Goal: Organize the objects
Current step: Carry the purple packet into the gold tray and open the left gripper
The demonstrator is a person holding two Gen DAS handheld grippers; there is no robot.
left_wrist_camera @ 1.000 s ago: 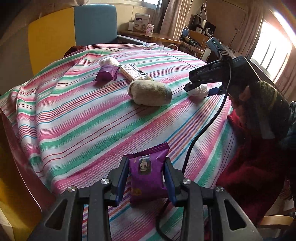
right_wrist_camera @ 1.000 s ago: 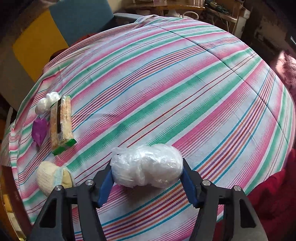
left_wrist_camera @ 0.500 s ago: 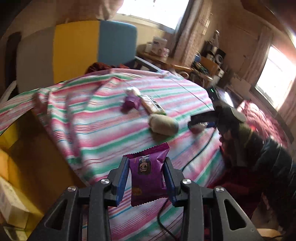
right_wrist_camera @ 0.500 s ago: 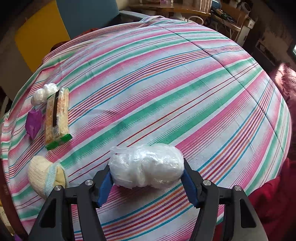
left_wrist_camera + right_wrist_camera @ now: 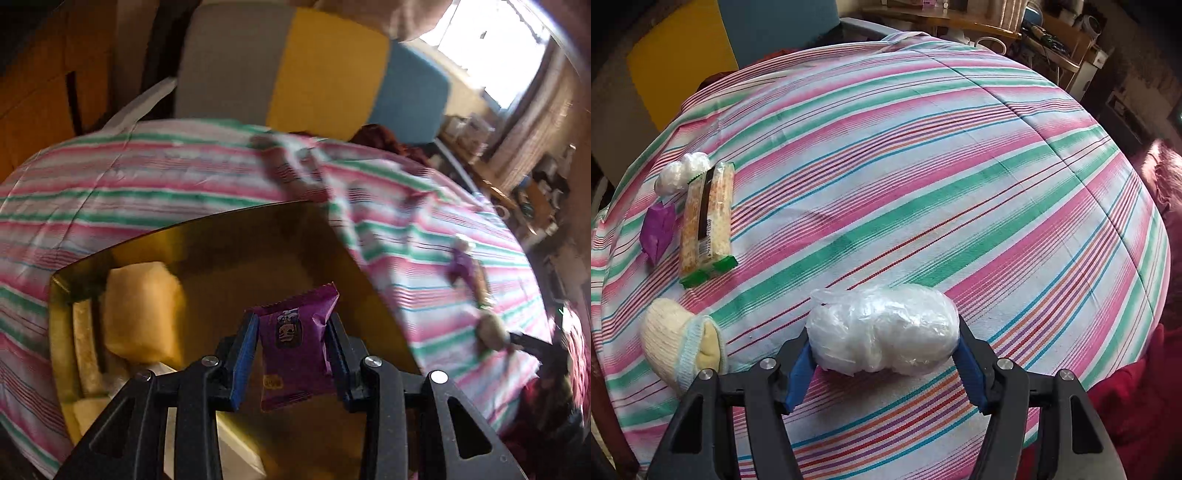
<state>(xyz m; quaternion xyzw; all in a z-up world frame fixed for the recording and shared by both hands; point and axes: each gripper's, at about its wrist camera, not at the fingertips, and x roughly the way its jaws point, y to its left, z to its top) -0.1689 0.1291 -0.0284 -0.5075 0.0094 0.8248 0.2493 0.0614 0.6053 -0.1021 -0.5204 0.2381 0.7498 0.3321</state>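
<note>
Left gripper [image 5: 291, 343] clenched on purple snack packet [image 5: 295, 339], held over open yellow box [image 5: 236, 236] beside table edge. Packet light, crinkly, slippery; pinch mid-body. Right gripper [image 5: 882, 354] grasping soft plastic-wrapped bundle [image 5: 882, 334] near table's front edge, squashy, light.

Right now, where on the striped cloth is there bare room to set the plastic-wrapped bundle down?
The striped cloth is bare across its middle and whole right side, from the cracker pack over to the cloth's right edge. It is crowded along the left edge: small white bundle, purple wrapper, cracker pack and rolled sock.
</note>
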